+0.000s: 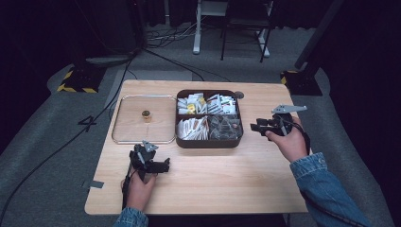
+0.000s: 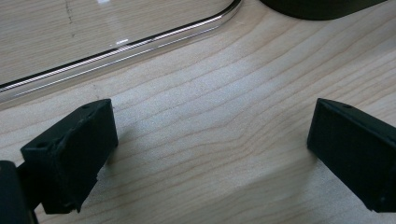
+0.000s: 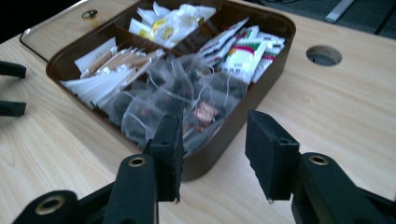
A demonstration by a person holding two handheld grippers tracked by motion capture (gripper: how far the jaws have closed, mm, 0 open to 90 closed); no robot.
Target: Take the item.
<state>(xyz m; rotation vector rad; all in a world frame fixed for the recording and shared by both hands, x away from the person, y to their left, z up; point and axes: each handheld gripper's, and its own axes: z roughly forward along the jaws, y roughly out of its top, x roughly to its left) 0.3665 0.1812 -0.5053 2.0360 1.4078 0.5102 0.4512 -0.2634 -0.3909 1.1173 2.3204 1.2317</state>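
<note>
A dark brown compartment box (image 1: pixel 236 142) (image 3: pixel 261 84) sits mid-table, holding white sachets, paper sticks and mesh tea bags (image 3: pixel 173 98) (image 1: pixel 225 126). To its left lies a clear lid (image 1: pixel 122 137) (image 2: pixel 140 42) with a small gold knob (image 1: pixel 146 115) (image 3: pixel 89 14). My left gripper (image 1: pixel 165 165) (image 2: pixel 210 144) hovers low over bare wood just in front of the lid, open and empty. My right gripper (image 1: pixel 255 126) (image 3: pixel 212 151) is open and empty at the box's right side, jaws pointing at the tea-bag compartment.
The wooden table (image 1: pixel 213 184) has a round cable hole (image 1: pixel 239 94) (image 3: pixel 323 54) behind the box. Grey floor with cables and stand bases surrounds it. The left gripper's jaws (image 3: pixel 11 88) poke in at the left of the right gripper view.
</note>
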